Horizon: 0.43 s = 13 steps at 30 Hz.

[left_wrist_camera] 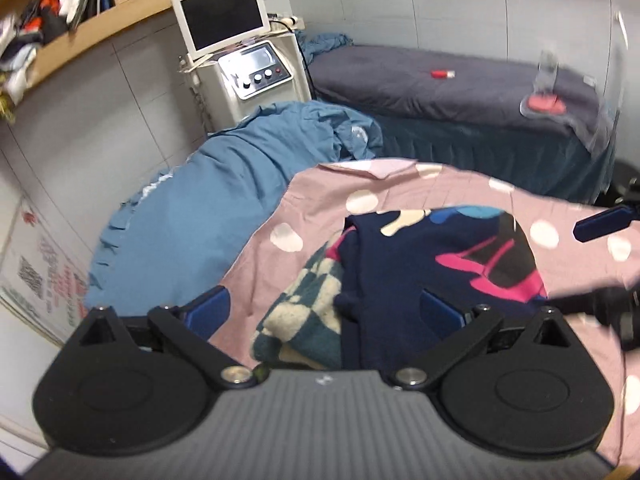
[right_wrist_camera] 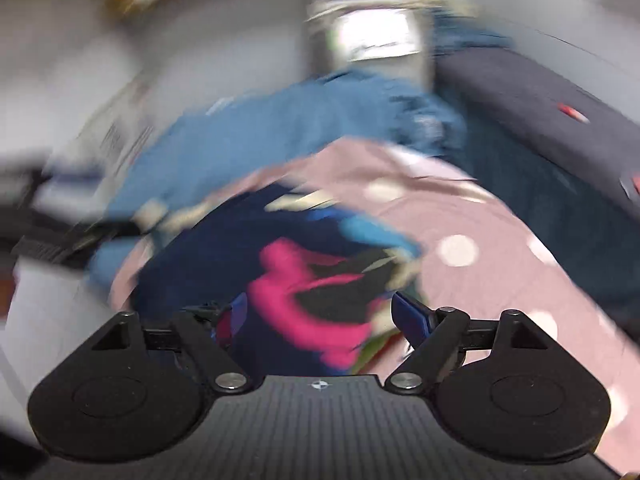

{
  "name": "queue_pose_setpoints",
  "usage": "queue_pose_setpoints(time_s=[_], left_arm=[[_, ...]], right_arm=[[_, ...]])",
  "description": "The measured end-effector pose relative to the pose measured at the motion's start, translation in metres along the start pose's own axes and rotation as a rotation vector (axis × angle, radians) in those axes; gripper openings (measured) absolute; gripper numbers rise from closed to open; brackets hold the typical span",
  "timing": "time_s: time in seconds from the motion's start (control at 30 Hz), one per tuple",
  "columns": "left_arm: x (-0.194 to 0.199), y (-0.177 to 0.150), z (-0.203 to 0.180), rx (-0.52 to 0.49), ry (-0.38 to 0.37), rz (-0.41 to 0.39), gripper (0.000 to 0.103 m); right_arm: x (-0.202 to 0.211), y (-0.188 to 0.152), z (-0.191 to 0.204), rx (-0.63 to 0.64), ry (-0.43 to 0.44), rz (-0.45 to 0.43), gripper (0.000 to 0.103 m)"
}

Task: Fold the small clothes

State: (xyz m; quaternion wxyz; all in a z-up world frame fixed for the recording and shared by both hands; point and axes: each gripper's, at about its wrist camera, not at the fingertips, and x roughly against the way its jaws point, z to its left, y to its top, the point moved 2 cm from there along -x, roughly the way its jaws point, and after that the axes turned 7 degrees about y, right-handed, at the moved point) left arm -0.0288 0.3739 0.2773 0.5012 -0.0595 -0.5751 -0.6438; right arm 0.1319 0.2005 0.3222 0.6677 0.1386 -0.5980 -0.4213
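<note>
A navy garment (left_wrist_camera: pixel 420 264) with pink, cream and blue print lies bunched on a pink polka-dot sheet (left_wrist_camera: pixel 304 204). A teal-and-cream checkered cloth (left_wrist_camera: pixel 304 312) lies against its left side. My left gripper (left_wrist_camera: pixel 324 312) is open, its blue pads wide apart over both cloths. My right gripper (right_wrist_camera: pixel 322 316) is open over the navy garment (right_wrist_camera: pixel 224 256) in a motion-blurred view. The right gripper's blue fingertip (left_wrist_camera: pixel 600 226) also shows at the right edge of the left wrist view.
A blue ruffled blanket (left_wrist_camera: pixel 192 216) lies left of the sheet. A white machine with a screen (left_wrist_camera: pixel 248 64) stands behind it. A dark grey treatment bed (left_wrist_camera: pixel 440 84) is at the right. A cluttered wooden shelf (left_wrist_camera: pixel 80 20) hangs upper left.
</note>
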Motion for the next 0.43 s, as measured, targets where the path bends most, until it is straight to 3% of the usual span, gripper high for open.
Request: queue_pose_setpoints(time_s=[0.07, 0.2, 0.43], left_arm=[[0.001, 0.002, -0.012, -0.043, 0.012, 0.045, 0.103], [0.007, -0.003, -0.030, -0.108, 0.028, 0.035, 0.103], [0.011, -0.008, -0.028, -0.101, 0.043, -0.040, 0.103]], right_arm=[[0.005, 0.003, 0.023, 0.086, 0.010, 0.053, 0.103], [0.006, 0.001, 0.049, 0.187, 0.006, 0.124, 0.103], [0.007, -0.004, 0.047, 0.164, -0.051, 0.149, 0.103]])
